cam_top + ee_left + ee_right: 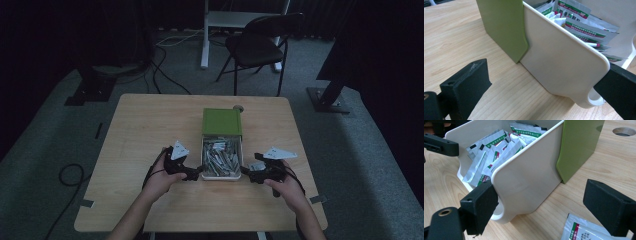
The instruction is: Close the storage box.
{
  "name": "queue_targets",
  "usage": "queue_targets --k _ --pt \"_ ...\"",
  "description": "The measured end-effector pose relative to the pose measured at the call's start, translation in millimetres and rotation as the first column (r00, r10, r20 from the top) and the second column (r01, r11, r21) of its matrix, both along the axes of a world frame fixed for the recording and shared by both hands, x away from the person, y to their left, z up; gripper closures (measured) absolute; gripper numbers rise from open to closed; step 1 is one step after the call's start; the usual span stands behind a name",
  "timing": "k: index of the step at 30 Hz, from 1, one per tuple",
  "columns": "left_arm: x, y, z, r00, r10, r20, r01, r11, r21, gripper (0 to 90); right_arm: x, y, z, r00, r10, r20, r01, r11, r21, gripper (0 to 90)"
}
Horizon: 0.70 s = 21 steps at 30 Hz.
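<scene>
A green box [222, 121] stands mid-table with its white drawer [220, 177] pulled out toward me, full of silver sachets [220, 156]. My left gripper [194, 173] is open at the drawer's front left corner; in the left gripper view the drawer's side wall [559, 57] lies between the wide-apart jaws, next to the green casing [501, 25]. My right gripper [247, 172] is open at the front right corner, straddling the drawer wall [529, 177]. One loose sachet [584, 230] lies on the table by the right jaw.
The wooden table [150, 130] has a round cable hole [238, 108] behind the box. A dark folding chair [260, 45] and a white desk frame stand beyond the far edge. Cables run over the grey floor at the left.
</scene>
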<state>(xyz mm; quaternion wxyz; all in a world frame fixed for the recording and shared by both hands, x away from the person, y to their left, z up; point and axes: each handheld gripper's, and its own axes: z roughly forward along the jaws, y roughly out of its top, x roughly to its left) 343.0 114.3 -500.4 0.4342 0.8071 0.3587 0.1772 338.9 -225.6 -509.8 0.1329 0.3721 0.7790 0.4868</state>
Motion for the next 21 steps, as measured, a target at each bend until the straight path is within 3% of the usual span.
queue_targets --k 21 --pt "6.3 0.9 0.6 1.0 0.008 0.002 -0.008 1.0 0.001 2.4 4.6 1.9 0.8 1.0 -0.005 0.005 0.005 1.0 -0.008 12.4"
